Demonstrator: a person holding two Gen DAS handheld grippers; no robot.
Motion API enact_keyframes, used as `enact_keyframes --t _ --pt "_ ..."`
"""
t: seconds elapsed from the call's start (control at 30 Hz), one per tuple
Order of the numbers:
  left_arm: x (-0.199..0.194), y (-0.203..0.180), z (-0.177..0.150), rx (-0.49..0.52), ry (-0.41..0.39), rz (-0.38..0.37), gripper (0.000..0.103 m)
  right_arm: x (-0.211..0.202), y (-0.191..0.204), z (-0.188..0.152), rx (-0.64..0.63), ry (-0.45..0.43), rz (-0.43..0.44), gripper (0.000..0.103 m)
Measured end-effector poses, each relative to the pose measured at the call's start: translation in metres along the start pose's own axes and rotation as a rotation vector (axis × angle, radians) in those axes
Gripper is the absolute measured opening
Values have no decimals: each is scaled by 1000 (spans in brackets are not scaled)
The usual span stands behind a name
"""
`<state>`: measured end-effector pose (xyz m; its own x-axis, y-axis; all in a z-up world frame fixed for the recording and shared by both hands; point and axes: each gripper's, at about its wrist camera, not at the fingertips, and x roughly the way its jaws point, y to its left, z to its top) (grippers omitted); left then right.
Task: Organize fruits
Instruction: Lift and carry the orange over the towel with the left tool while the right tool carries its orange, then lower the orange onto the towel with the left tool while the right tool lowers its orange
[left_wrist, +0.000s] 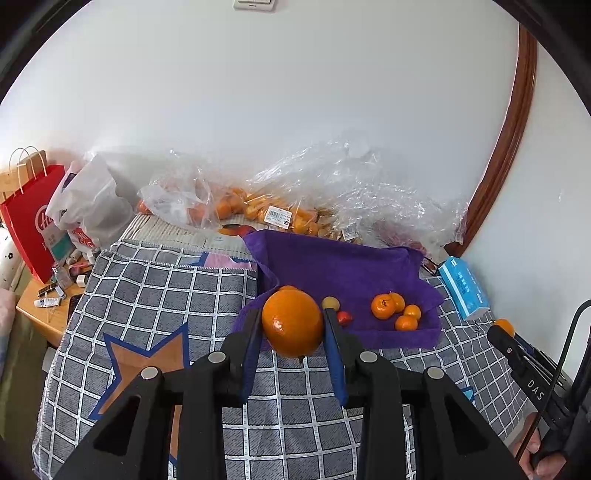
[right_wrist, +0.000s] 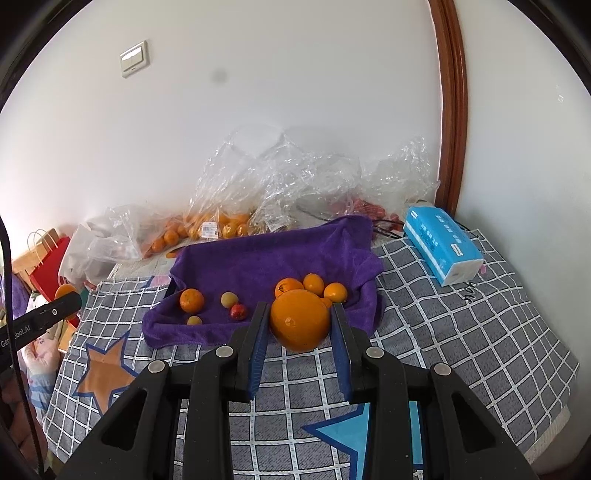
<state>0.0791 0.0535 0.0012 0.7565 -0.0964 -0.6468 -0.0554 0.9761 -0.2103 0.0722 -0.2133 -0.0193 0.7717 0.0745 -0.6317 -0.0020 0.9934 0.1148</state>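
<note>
My left gripper (left_wrist: 292, 317) is shut on a large orange (left_wrist: 291, 323), held above the near edge of a purple towel (left_wrist: 332, 266). My right gripper (right_wrist: 300, 314) is shut on another large orange (right_wrist: 300, 320), also over the towel's near edge (right_wrist: 258, 258). On the towel lie several small tangerines (right_wrist: 314, 284), one more tangerine (right_wrist: 191, 300) at the left, two pale yellowish fruits (right_wrist: 228, 298) and a small red fruit (right_wrist: 238, 312). In the left wrist view the tangerine group (left_wrist: 395, 310) is to the right of my fingers, and the red fruit (left_wrist: 343, 317) is just beside the right finger.
A grey checked cloth with star patches (right_wrist: 461, 332) covers the table. Clear plastic bags of oranges (right_wrist: 207, 225) lie against the wall behind the towel. A blue tissue pack (right_wrist: 441, 243) lies at the right. A red paper bag (left_wrist: 29, 218) stands at far left.
</note>
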Motion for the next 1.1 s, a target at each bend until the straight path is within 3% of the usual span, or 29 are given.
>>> enact_keyframes --t 0.6,1.1 --pt "8 -7 17 -10 -24 -14 30 11 6 17 -30 -16 -4 32" --pt "53 -10 34 -32 23 -28 30 47 7 34 -56 1 -22 32"
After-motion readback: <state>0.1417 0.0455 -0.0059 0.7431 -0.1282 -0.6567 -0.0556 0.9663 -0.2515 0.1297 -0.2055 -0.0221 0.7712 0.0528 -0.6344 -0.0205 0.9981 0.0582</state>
